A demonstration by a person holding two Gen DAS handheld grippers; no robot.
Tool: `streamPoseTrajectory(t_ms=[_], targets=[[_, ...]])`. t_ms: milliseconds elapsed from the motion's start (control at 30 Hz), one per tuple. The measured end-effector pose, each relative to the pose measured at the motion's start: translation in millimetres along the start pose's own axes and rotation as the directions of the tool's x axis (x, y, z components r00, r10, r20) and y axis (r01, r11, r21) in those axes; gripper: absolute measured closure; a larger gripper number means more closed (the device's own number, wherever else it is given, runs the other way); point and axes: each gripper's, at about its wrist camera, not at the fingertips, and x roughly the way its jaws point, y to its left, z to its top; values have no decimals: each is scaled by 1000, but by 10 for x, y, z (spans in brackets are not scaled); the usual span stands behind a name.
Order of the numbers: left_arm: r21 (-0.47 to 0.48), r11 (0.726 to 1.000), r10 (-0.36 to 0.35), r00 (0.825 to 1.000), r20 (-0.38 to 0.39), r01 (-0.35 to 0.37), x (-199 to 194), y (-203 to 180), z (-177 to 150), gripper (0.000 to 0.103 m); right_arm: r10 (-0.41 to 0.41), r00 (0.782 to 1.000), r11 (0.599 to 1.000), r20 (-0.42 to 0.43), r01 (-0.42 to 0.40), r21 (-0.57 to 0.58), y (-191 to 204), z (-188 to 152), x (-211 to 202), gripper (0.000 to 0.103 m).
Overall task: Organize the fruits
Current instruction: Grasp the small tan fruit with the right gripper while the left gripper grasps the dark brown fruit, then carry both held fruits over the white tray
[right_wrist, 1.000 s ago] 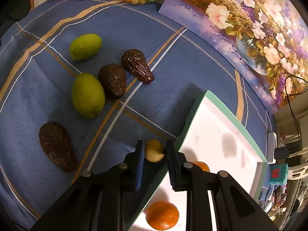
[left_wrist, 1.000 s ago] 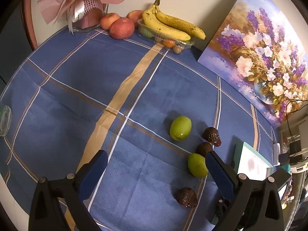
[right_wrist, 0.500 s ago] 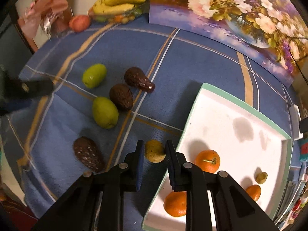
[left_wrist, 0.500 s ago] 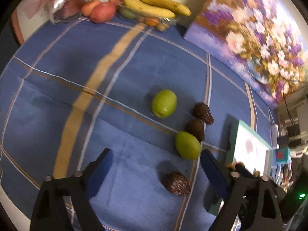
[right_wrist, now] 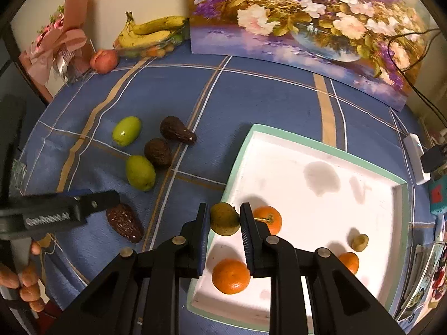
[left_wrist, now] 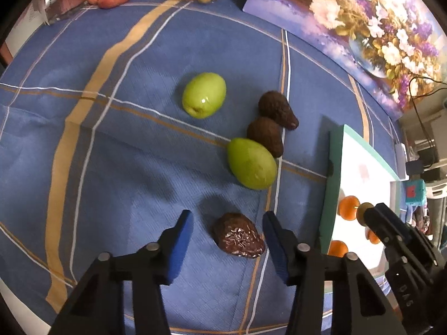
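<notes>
Left gripper (left_wrist: 227, 237) points steeply down over the blue plaid tablecloth (left_wrist: 117, 167), its fingers (left_wrist: 181, 240) set either side of a wrinkled dark brown avocado (left_wrist: 237, 236). The fingers have just been closing; the fruit lies between them, but a gap shows on both sides, so nothing is clamped yet. The straddling stance reads as the approach to a pickup, with the avocado's long axis lying roughly across the gap.

Right gripper (right_wrist: 223, 220) has its fingers together on a small yellow-green round fruit (right_wrist: 224, 219), held clear of the surface right over the near-left rim of the white tray (right_wrist: 321, 145). In my judgement the fruit is carried there for release into the tray, which already contains three oranges (right_wrist: 230, 276) and one small brownish fruit (right_wrist: 359, 242).

Still on the tabletop: two green mangoes (left_wrist: 251, 164) and two more dark avocados (left_wrist: 266, 136), grouped near the middle, one avocado touching the nearer mango. These appear to be awaiting sorting.

At the far edge, against the wall: bananas (right_wrist: 151, 32) on a clear container, a red apple (right_wrist: 104, 60), a wrapped bouquet (right_wrist: 60, 47) and a flower painting (right_wrist: 301, 19) leaning upright. These stand well apart from the working area.

Risk noted: the avocado lies off-centre toward the right finger and could be pushed sideways as the fingers meet it.
</notes>
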Motion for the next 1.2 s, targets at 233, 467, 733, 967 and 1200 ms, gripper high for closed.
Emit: streamPoseTrajectory(t_ms=[233,467,733,967,1200], targets=[[2,1000,10,999,-36,-10,124,-21,-35,55,6,1000,1000,4,-6,9,-39,-31,-31,80],[13,1000,-21,1000,-7,21,65,-85,-30,66,13,1000,1000,14,-13,17,-57,-28,-52,80],[46,997,-58,996,74,55,-206,-198,-28,67,18,999,999,34,-19,42,-140,-25,-125,80],[109,990,-104,987,122,91,-322,-496,10,67,-2,999,995,33,-1,101,-361,-62,-168,80],[217,971,-127,984,124,98,-356,-907,-84,67,-37,999,982,33,30,185,-716,-120,-229,80]])
